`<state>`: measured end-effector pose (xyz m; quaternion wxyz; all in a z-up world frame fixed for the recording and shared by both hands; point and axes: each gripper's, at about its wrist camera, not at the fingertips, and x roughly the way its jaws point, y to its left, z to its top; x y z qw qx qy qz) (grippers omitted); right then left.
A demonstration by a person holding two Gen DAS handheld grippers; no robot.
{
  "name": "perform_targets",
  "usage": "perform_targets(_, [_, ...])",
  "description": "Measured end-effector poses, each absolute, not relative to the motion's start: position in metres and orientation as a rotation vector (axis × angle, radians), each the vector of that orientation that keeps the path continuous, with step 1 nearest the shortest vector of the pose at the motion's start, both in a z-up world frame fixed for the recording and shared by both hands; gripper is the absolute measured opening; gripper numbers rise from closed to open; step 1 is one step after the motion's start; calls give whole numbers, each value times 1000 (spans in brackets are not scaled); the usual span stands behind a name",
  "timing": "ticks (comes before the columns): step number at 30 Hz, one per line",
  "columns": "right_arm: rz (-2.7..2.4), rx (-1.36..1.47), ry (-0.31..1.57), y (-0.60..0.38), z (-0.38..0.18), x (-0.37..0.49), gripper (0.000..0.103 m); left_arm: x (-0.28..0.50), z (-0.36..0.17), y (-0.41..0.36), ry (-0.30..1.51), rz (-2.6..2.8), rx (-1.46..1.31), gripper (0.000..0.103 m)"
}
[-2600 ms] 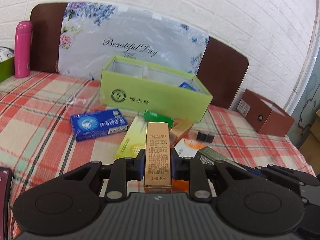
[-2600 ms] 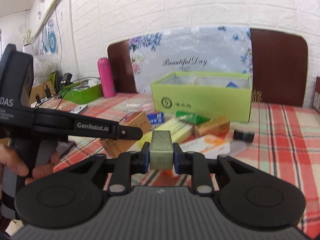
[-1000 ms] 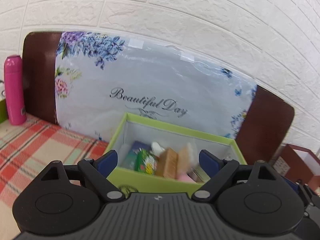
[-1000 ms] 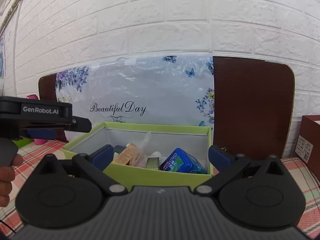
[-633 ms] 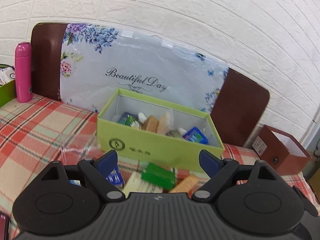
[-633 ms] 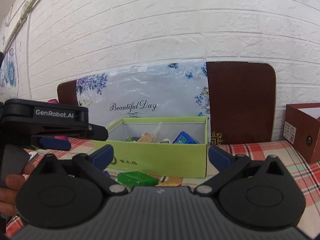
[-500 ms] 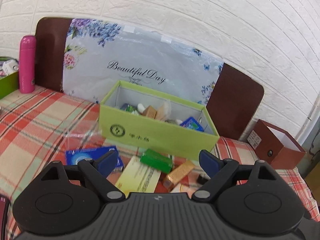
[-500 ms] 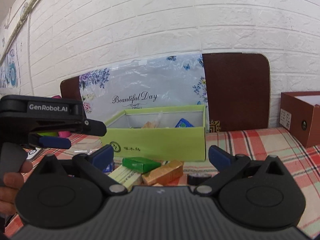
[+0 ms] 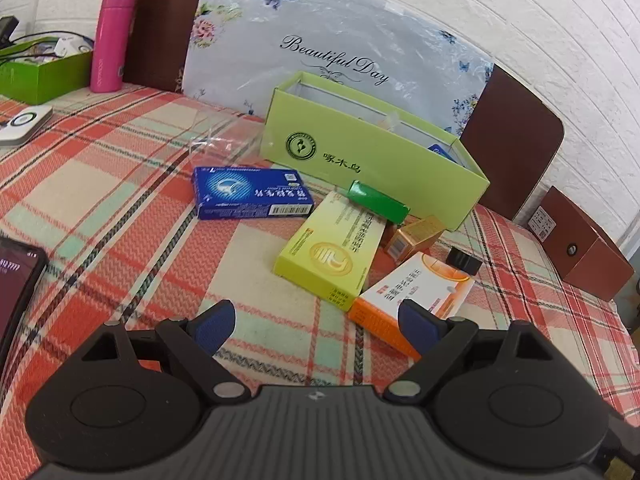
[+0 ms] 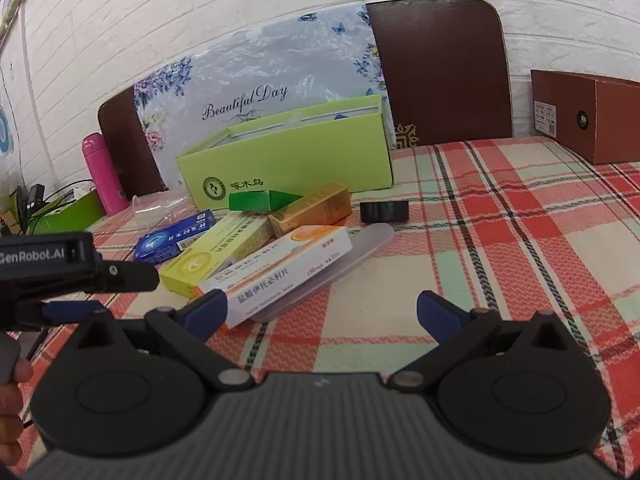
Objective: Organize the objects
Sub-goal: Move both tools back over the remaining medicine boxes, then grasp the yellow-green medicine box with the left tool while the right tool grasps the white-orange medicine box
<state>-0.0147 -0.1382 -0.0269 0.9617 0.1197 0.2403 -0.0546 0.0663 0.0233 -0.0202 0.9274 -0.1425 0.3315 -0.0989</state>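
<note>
A lime-green open box [image 9: 372, 164] [image 10: 296, 164] stands at the back of the plaid tablecloth. Loose cartons lie in front of it: a blue one [image 9: 250, 196] [image 10: 176, 238], a yellow-green one [image 9: 332, 252] [image 10: 216, 254], a small dark green one [image 9: 376, 200] [image 10: 260, 201], a gold one [image 9: 416, 236] [image 10: 312, 210], and an orange-and-white one [image 9: 416, 296] [image 10: 280, 270]. My left gripper [image 9: 316, 326] is open and empty, low over the cloth just short of the cartons. My right gripper [image 10: 328, 314] is open and empty too, with the orange-and-white carton beside its left finger.
A small black piece [image 10: 384, 212] [image 9: 464, 260] lies right of the cartons. A brown box [image 9: 588, 248] [image 10: 588, 116] stands at the right, a pink bottle [image 9: 110, 40] and a green tray [image 9: 40, 70] at the left, a phone [image 9: 16, 284] near the left edge. A hand [image 10: 10, 400] holds the left gripper.
Both grippers let go of their small cartons over the green box, then drew back and came down low in front of the loose cartons. Both are now open and empty.
</note>
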Motion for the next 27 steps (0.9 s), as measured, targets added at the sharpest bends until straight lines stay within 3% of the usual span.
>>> perform_targets(13, [-143,91,593,-97,-35,69,103,74,-15,48,664,-157,-315,91])
perform_targets(27, [-207,132,575,-154,-34,-7,102,127,-32,-9,693,-254,-77,91])
